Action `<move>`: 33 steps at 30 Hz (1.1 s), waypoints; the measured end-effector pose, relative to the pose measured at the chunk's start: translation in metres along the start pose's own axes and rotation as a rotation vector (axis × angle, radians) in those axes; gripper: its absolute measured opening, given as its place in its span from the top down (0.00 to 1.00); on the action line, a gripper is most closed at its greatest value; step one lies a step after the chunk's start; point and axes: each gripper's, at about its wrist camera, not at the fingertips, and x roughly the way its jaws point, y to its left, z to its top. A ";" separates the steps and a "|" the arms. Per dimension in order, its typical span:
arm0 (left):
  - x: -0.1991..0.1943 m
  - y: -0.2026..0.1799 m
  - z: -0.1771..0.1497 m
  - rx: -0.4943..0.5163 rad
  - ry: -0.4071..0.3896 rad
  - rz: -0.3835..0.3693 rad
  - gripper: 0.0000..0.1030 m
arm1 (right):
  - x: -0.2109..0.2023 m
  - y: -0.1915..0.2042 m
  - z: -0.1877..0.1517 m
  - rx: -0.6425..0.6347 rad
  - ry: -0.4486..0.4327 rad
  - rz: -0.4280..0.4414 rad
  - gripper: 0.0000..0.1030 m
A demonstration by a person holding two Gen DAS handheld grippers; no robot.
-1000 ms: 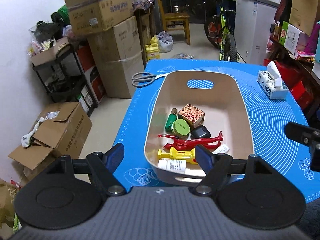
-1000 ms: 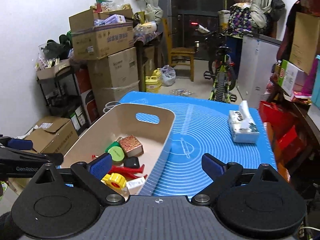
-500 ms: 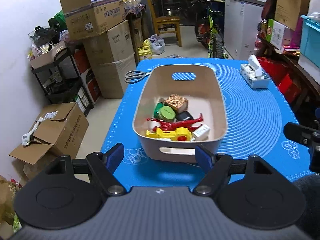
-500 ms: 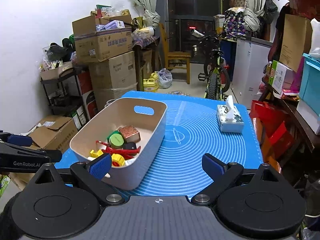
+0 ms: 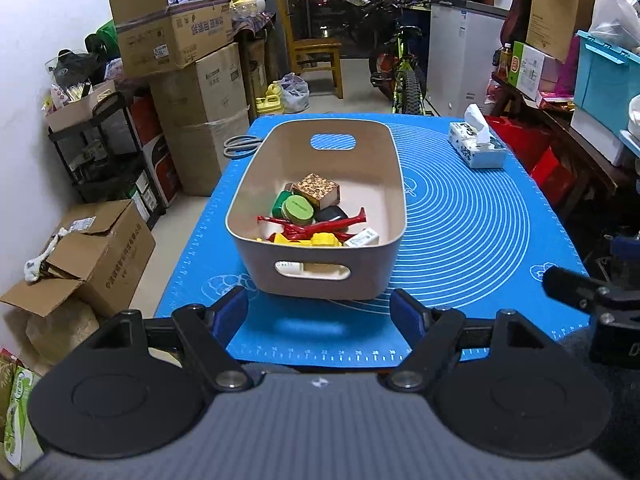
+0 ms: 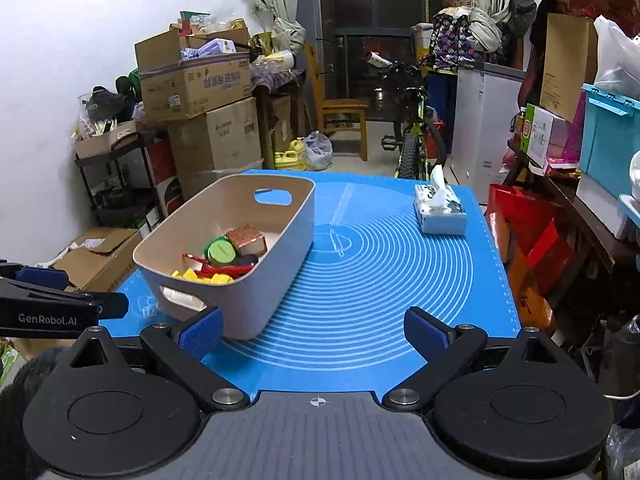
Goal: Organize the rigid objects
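Note:
A beige bin [image 5: 256, 184] stands on the blue mat [image 5: 472, 232]; it also shows in the right wrist view [image 6: 280, 232]. In it lie a green jar [image 5: 298, 209], a patterned brown box [image 5: 317, 190], a black case [image 5: 331, 213], a red tool [image 5: 316, 227], yellow pieces [image 5: 320, 239] and a white tube [image 5: 362, 237]. My left gripper [image 5: 319, 316] is open and empty, just in front of the bin. My right gripper [image 6: 316, 330] is open and empty, at the mat's near edge, right of the bin.
Scissors [image 5: 240, 146] lie on the mat left of the bin. A tissue box [image 5: 476, 145] stands at the far right. Cardboard boxes [image 5: 192, 80] and a shelf rack stand left of the table; a bicycle [image 5: 400, 72] and chair behind; red bags at right.
Both grippers have drawn back from the bin toward the table's near edge. The bin and its contents stay in place.

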 end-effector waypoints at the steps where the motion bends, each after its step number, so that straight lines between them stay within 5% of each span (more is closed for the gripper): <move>1: 0.001 0.000 -0.002 -0.001 0.003 -0.001 0.24 | 0.001 0.000 -0.003 0.000 0.002 0.000 0.06; 33: 0.022 -0.006 -0.036 0.031 -0.011 0.003 0.24 | 0.019 -0.005 -0.049 0.038 0.001 0.008 0.06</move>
